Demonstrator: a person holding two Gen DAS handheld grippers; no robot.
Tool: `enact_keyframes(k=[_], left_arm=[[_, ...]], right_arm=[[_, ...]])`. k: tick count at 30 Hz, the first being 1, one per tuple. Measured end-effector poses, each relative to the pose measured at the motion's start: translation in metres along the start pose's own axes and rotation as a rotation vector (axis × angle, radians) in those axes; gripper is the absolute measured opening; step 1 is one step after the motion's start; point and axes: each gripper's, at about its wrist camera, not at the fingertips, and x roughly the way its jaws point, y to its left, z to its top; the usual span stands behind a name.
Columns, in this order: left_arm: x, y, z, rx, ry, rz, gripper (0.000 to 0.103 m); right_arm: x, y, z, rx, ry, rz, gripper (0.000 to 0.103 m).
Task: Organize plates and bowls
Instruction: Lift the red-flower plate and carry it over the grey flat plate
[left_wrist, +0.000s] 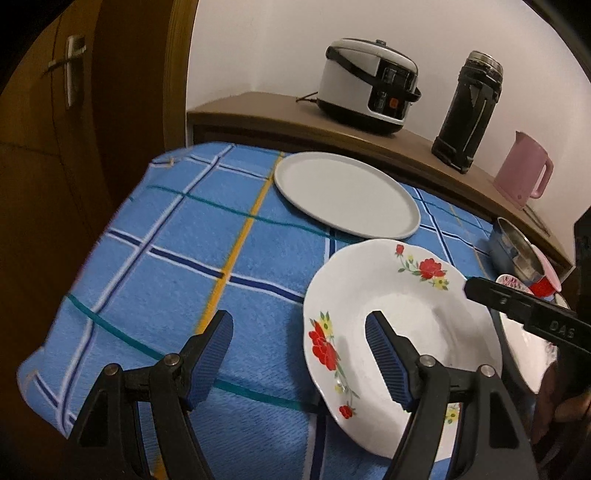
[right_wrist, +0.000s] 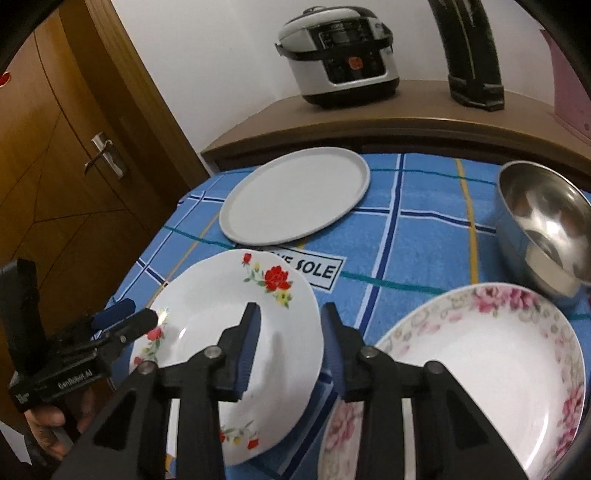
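Note:
A white deep plate with red flowers (left_wrist: 388, 317) (right_wrist: 221, 332) lies on the blue checked cloth. My left gripper (left_wrist: 299, 354) is open, its jaws straddling the plate's left rim: one finger over the cloth, one over the plate's hollow. In the right wrist view it shows at that rim (right_wrist: 136, 315). My right gripper (right_wrist: 291, 343) straddles the opposite rim with a visible gap between its pads; its tip (left_wrist: 476, 291) shows in the left wrist view. A pink-flowered plate (right_wrist: 480, 369) lies beside it, a plain grey plate (left_wrist: 343, 192) (right_wrist: 295, 192) farther back.
A steel bowl (right_wrist: 543, 225) stands at the right, with a red-and-pink dish (left_wrist: 543, 284) near it. Behind the table a wooden shelf (right_wrist: 406, 122) carries a rice cooker (left_wrist: 369, 88), a black flask (left_wrist: 469, 110) and a pink kettle (left_wrist: 521, 173). A wooden door (right_wrist: 74, 147) is on the left.

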Motion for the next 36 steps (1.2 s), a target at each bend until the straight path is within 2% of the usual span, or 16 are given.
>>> enact_keyframes(k=[4,6,8,10,14,22,26,31,36], left_arm=[[0.005,-0.002,-0.002,-0.008,0.023,-0.045,0.075],[0.008,-0.005,-0.004,0.003,0.036,-0.055,0.058],[0.013,-0.006,-0.006,-0.002,0.064,-0.087,0.054],[0.013,-0.009,-0.008,0.010,0.061,-0.087,0.053],[0.011,-0.011,-0.010,0.013,0.077,-0.123,0.036],[0.007,-0.005,-0.010,-0.048,0.060,-0.130,0.036],[0.003,0.003,-0.004,-0.078,0.035,-0.107,0.036],[-0.001,0.006,0.008,-0.025,0.006,-0.050,0.036],[0.003,0.018,0.024,-0.039,0.003,-0.048,0.036]], right_arm=[[0.015,-0.003,0.004,-0.006,0.051,0.005,0.035],[0.021,-0.005,0.005,0.006,0.074,0.019,0.035],[0.022,-0.003,0.006,-0.008,0.081,0.011,0.035],[0.023,0.000,0.006,-0.031,0.086,-0.006,0.035],[0.025,0.004,0.006,-0.070,0.097,-0.030,0.035],[0.030,0.007,0.007,-0.112,0.119,-0.054,0.029],[0.031,0.003,0.006,-0.034,0.133,0.017,0.023],[0.032,0.013,0.007,-0.017,0.096,0.011,0.023],[0.036,0.023,0.017,0.013,0.073,0.021,0.023]])
